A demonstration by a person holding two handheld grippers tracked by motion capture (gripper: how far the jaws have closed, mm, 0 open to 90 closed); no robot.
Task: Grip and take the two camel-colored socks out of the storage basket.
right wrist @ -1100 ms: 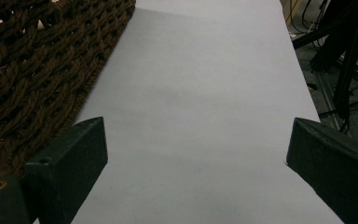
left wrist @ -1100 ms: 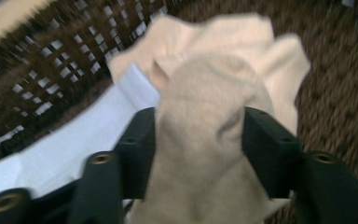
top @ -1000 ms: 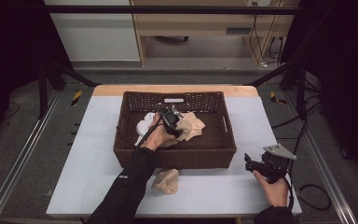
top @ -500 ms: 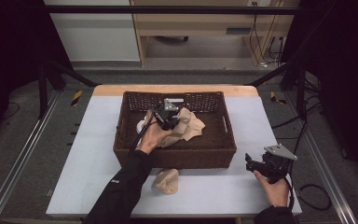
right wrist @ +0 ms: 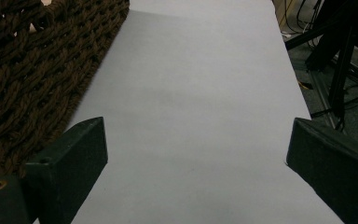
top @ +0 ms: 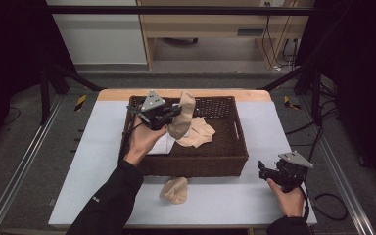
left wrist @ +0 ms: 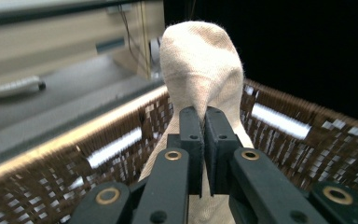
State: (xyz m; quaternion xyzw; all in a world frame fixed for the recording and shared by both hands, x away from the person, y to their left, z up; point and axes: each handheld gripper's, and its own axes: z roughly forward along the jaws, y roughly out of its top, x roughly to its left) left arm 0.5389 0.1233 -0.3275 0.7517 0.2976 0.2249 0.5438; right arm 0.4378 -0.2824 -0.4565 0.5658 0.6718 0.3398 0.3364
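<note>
Left gripper (top: 172,113) clamps your beige sock (top: 183,115), lifting it clear above the wicker basket (top: 196,164) so it hangs free, probably bound for the sock on the table (top: 175,190). Your right gripper (top: 268,172) waits wide open beside the basket.

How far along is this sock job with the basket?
One beige sock already lies on the table in front of the basket, so it looks taken out. In hand: the left hand-held gripper is shut on a second sock, lifted above the basket. Left, it seems: another beige sock and a white cloth inside. The right hand-held gripper waits open over the table.
</note>
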